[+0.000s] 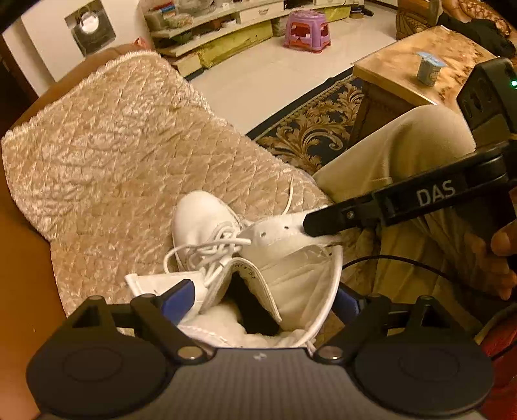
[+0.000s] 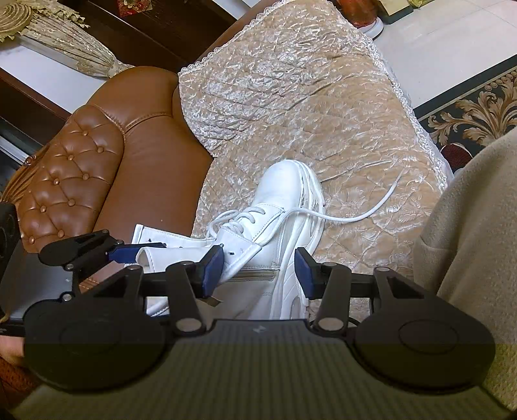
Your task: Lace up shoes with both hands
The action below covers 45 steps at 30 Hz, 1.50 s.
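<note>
White boot (image 2: 281,206) lies on the cover (image 2: 290,97); both grippers' fingers spread astride its shaft: left gripper (image 1: 265,297), right gripper (image 2: 260,271).

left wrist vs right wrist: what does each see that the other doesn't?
Left wrist only: the purple stool, a small cup on the side table, and the inside of the boot's open shaft.

Right wrist only: the brown tufted sofa arm, the boot's side zipper, and the loose lace end trailing across the cover.

Both: the white boot, the quilted sofa cover, the patterned rug, and both grippers, left gripper at the boot's far flap, right gripper open astride the near side.
</note>
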Tool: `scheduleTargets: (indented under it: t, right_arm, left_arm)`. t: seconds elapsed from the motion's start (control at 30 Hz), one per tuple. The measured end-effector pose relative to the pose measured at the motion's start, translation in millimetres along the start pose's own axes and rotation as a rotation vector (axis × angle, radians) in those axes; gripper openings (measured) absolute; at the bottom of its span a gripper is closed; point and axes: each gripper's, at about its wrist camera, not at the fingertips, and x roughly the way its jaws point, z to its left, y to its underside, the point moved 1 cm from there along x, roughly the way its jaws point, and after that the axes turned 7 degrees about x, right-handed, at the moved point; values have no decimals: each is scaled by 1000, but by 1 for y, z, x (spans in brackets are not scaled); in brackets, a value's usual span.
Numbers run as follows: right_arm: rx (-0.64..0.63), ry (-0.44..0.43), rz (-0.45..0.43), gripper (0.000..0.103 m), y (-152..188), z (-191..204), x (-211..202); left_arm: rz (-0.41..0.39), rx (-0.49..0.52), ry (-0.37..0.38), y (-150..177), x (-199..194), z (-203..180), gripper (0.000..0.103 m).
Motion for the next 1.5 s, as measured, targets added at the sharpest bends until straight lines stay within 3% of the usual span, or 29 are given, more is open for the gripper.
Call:
scheduleTargets:
  t: [0.23, 0.37, 0.4, 0.43, 0.53, 0.57, 0.67, 0.87, 1.07, 1.1, 1.13, 1.23, 1.3, 1.5]
  right_arm:
    - [-1, 2, 0, 59, 0, 0, 1]
    - [-1, 3, 2, 60, -1, 0, 1]
    - [-1, 2, 2, 60, -1, 0, 2]
    - [0, 1, 3, 60, -1, 0, 2]
    - [0, 0, 3, 60, -1, 0, 2]
    - [-1, 2, 3, 60, -1, 0, 1]
    - [3, 5, 3, 60, -1, -1, 0]
    - [13, -1, 8, 60, -2, -2, 2]
    - [29, -5, 13, 60, -3, -4, 2]
    - [32, -8, 15, 60, -3, -4, 2]
    - [32, -9, 15, 60, -3, -4, 2]
    - [36, -16, 21, 60, -4, -4, 4]
    - [42, -21, 22, 60, -4, -5, 4]
    - [36, -16, 26, 66, -4, -5, 6]
  left_arm:
    - [-129, 98, 58, -11, -44, 24, 91]
    - [-124, 158, -1, -24, -46, 55, 91]
    - [-114, 192, -18, -28, -41, 61, 89]
    - [-104, 225, -35, -32, -35, 67, 80]
    - [-48, 341, 64, -41, -8, 73, 50]
    - [-30, 390, 107, -41, 1, 72, 44]
    - [7, 559, 228, -37, 21, 61, 45]
    - [33, 694, 308, -44, 37, 53, 45]
    - [84, 709, 351, -44, 55, 53, 40]
    - [84, 714, 342, -42, 57, 53, 34]
    - [79, 722, 323, -40, 57, 51, 20]
    - [62, 733, 273, -32, 57, 42, 14]
    - [34, 699, 245, -27, 51, 40, 4]
    - [-54, 570, 161, -11, 32, 38, 2]
